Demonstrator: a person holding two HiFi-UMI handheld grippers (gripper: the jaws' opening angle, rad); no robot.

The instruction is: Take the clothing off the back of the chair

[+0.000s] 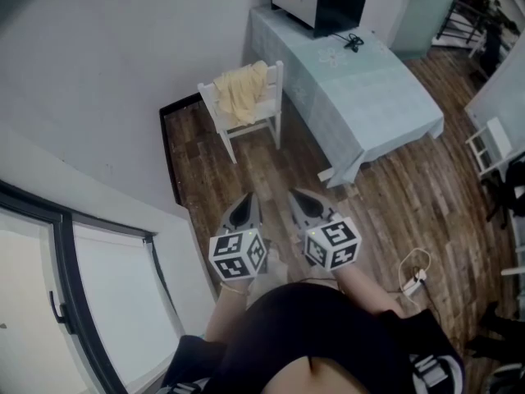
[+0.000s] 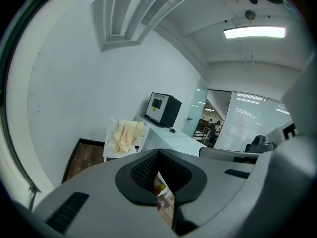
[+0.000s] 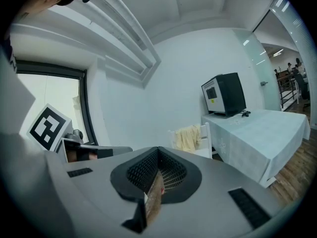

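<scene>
While the left hand-held gripper (image 1: 248, 197) and right hand-held gripper (image 1: 297, 194) are closed and empty, the yellow clothing (image 1: 240, 93) draped over the far chair (image 1: 250, 130) back looks soft and light, best pinched at its top fold.

Your gear, grey and black.
Your left tongs (image 1: 246, 199) and right tongs (image 1: 299, 197) have smooth grey shells tapering to dark-lined tips. Each carries a white cube with black square markers, the left cube (image 1: 238, 254) and the right cube (image 1: 332, 243). Black mesh pads (image 2: 143, 170) line the notch between the jaws, and ribbed black patches (image 2: 69, 209) sit on the shell. You wear black clothing (image 1: 328, 335) with white print.
</scene>
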